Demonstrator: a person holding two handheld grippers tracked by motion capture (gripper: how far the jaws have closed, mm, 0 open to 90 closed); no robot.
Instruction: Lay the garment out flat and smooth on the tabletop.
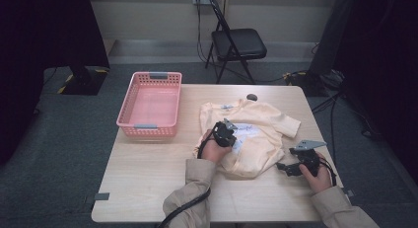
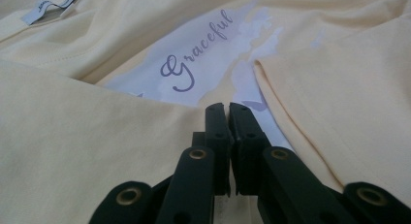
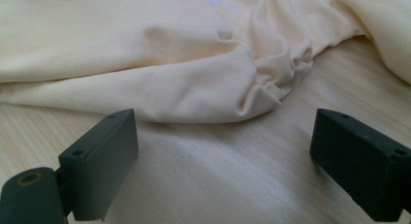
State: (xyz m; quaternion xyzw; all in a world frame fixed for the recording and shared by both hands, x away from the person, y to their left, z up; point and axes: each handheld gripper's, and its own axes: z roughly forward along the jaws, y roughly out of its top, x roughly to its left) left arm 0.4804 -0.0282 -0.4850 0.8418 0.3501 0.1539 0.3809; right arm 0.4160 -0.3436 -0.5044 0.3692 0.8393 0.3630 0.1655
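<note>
A pale yellow T-shirt (image 1: 251, 134) lies crumpled on the wooden desk (image 1: 148, 178), right of centre, its white print reading "Graceful" (image 2: 194, 54) facing up. The left gripper (image 1: 227, 134) rests on the shirt's middle; in the left gripper view its jaws are closed together at a folded edge of cloth, though whether fabric is pinched between them cannot be told. The right gripper (image 1: 285, 168) sits at the shirt's four o'clock, on bare desk just beside the hem, with its jaws wide apart and nothing between them. A pink basket (image 1: 129, 109) stands at the shirt's nine o'clock, apart from it.
</note>
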